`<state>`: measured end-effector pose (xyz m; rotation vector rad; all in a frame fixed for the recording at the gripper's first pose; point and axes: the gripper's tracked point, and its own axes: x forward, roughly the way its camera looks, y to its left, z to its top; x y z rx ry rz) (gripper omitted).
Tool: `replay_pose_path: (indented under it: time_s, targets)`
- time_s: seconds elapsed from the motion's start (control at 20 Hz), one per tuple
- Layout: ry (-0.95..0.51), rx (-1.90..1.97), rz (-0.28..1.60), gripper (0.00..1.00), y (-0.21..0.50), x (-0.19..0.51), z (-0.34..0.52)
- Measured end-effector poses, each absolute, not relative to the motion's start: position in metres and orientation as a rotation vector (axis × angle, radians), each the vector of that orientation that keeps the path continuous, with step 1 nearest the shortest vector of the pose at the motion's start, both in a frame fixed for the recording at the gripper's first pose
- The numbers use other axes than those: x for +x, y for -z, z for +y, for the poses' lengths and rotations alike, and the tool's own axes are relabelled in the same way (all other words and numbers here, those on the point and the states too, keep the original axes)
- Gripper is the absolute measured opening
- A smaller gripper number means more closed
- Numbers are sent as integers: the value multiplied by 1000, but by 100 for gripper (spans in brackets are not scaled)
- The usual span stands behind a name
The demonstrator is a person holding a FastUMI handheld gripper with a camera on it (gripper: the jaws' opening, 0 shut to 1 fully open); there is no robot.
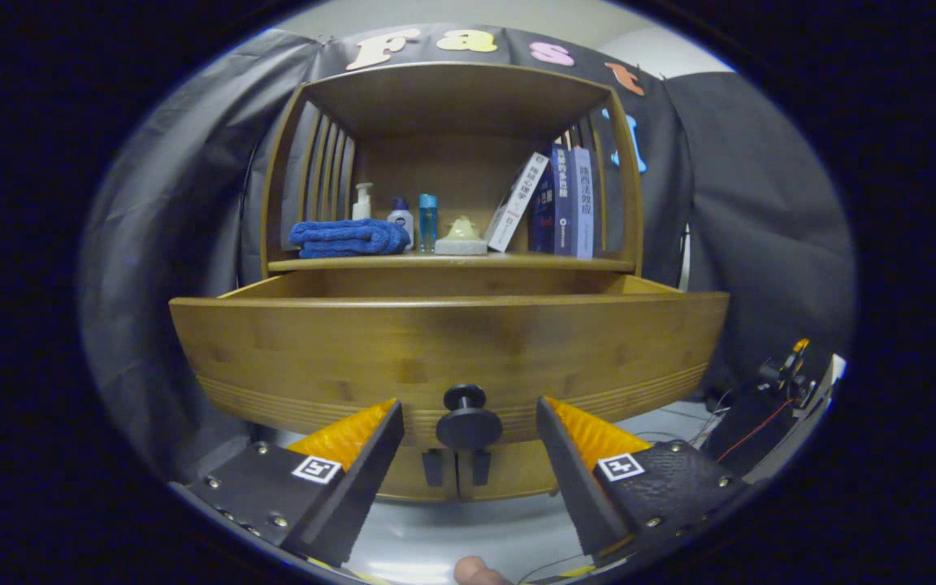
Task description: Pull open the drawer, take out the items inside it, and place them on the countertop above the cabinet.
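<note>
Gripper view: the gripper [468,422] has its fingers spread wide, holding nothing. The round black knob [468,418] sits between them on the pulled-out bamboo drawer [314,345], whose contents lie hidden above and beyond.

The tongs [468,431] are spread wide, and the black knob [468,421] of the drawer [444,349] sits in the gap between the fingers, touched by neither. The way forward is blocked by the drawer front. Above its rim the pulled-out drawer is open; its contents are hidden, so free room inside cannot be judged. The table [452,262] above is crowded by a blue towel [346,238], bottles [403,218] and books [557,203]; a bare strip seems left along its front edge.
</note>
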<state>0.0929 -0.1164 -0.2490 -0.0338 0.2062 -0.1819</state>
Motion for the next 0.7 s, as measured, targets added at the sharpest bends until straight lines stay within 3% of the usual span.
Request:
replay_pose_path:
  time_s: [0.1,0.7]
  targets:
    - [107,16,215,99,251,108,-112]
    - [118,-71,228,99,251,167,-114]
